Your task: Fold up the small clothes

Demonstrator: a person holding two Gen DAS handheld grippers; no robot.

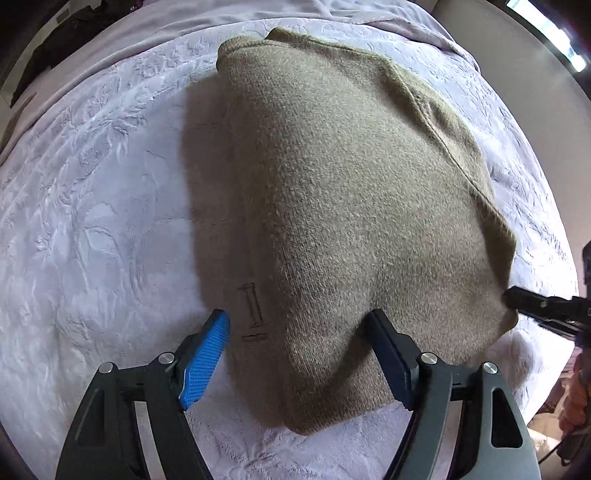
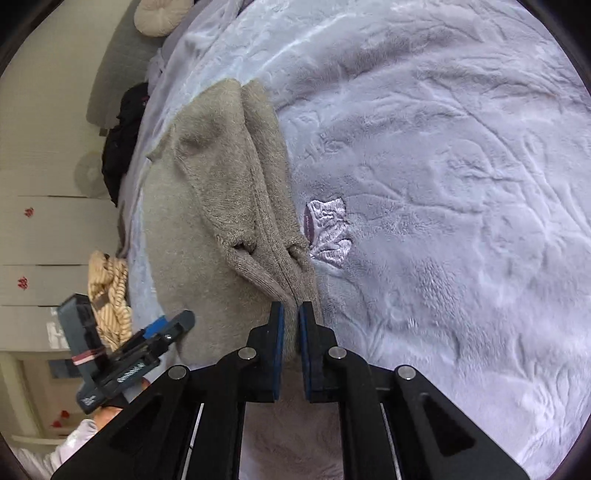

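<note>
Left wrist view, garment: an olive-brown knitted sweater (image 1: 332,192) is lying on the bed (image 1: 92,229), its near hem hanging up off the cover toward the camera.
Left wrist view, left hand-held gripper (image 1: 297,325): its jaws are standing wide apart on either side of a fold of the hem; the cloth is sagging between them, not pinched, so I judge it released.
Left wrist view, other tool: the right hand-held gripper (image 1: 532,302) is reaching in from the right edge and touching the sweater's near right corner.
Right wrist view, right hand-held gripper (image 2: 291,325): it is clenched on a bunched edge of the sweater (image 2: 221,192), the pads pressing the knit from both sides.
Right wrist view, left tool: the left hand-held gripper (image 2: 170,325) is sitting at the sweater's near left edge, jaws parted.
Step in hand: this looks like the start of a fold, with the near hem being gathered at two points.
Next move: the left jaws probably need to close on the hem, then both tools should be lifting together and carrying it toward the far edge of the bed, keeping the cloth level.
Surface: a pale lilac plush cover with an embossed pattern is spreading over the bed; a small embroidered patch (image 2: 328,232) is lying just beside the sweater.
Room: dark clothes (image 2: 123,140) and a striped cloth (image 2: 110,291) are sitting at the bed's left edge, a round cushion (image 2: 159,16) near the far corner, and pale cupboards (image 2: 55,229) are standing beyond.
</note>
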